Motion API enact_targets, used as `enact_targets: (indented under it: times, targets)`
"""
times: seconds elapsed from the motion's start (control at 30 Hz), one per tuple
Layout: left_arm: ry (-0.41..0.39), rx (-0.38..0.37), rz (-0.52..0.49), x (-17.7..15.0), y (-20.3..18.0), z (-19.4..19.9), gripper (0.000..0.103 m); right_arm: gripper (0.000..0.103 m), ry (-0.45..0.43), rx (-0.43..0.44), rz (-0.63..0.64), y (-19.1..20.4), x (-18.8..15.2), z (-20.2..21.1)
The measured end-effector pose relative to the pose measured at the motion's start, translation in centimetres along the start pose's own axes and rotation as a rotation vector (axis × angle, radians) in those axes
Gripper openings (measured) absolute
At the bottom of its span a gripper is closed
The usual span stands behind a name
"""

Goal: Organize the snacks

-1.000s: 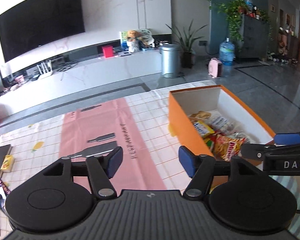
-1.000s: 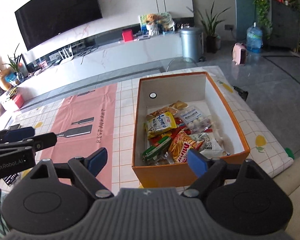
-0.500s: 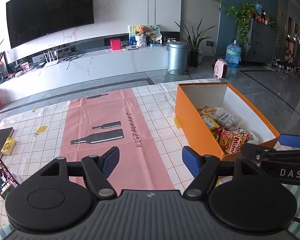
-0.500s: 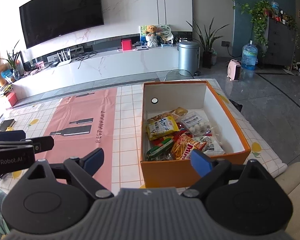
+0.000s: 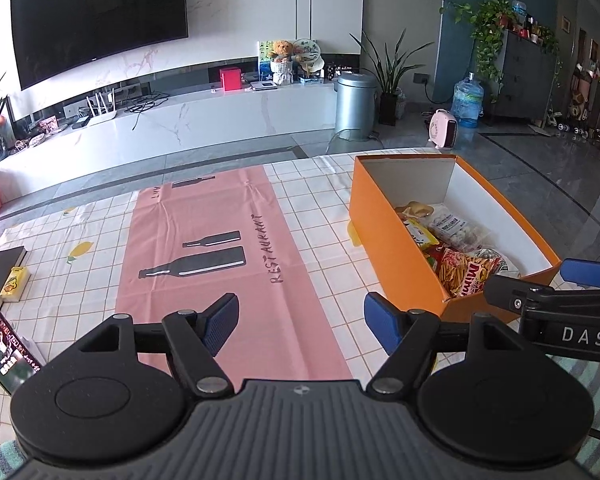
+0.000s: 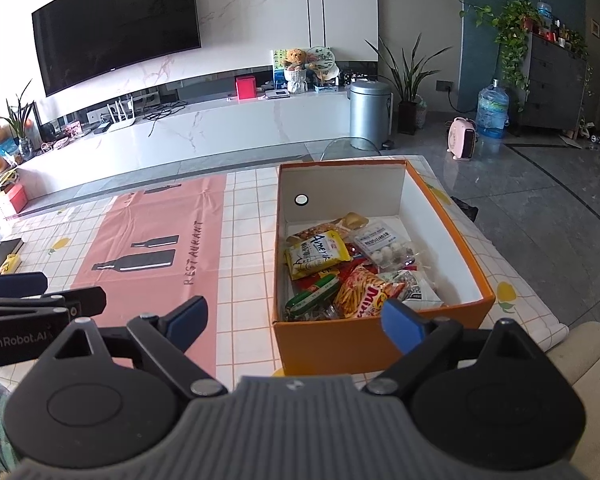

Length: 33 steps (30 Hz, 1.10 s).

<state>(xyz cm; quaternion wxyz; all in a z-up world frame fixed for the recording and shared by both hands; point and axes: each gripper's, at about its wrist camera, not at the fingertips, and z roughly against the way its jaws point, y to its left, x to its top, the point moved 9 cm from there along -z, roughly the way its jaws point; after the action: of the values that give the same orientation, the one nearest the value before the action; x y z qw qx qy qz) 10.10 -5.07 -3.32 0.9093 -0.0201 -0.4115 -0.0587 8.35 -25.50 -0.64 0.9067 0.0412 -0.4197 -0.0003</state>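
Orange box (image 5: 396, 248) sits on the checked tablecloth (image 5: 320, 216), right of the pink runner (image 5: 220, 248) w/ bottle prints, in the left wrist view. Snack packs lie inside it; a red chip bag (image 5: 466, 274) is nearest the front wall. Left gripper (image 5: 300, 316) hangs over the runner's near end, jaws wide, nothing btwn the blue pads. Right gripper (image 5: 556, 292) pokes in from the right edge, just in front of the box's near corner. A book (image 5: 2, 270) w/ a small yellow pack (image 5: 15, 283) beside it lies far left. Right wrist view: same box (image 6: 340, 344) straight ahead, open top, snacks piled toward the near end, incl. a yellow bag (image 6: 318, 254), a clear pack of white balls (image 6: 384, 248), a green pack (image 6: 312, 294) and the red chip bag (image 6: 366, 290). Right gripper (image 6: 296, 318) is above the box's near wall, jaws wide, holding nothing. Left gripper (image 6: 44, 292) shows at the left edge, over the cloth. TV (image 6: 116, 20) on the far wall.
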Motion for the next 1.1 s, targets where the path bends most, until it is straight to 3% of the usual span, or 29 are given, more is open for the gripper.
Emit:
enact_targets:
  times: [1.1]
  targets:
    - [-0.001, 0.012, 0.027, 0.15, 0.77, 0.5, 0.084, 0.092, -0.004, -0.009, 0.008, 0.1, 0.26, 0.12]
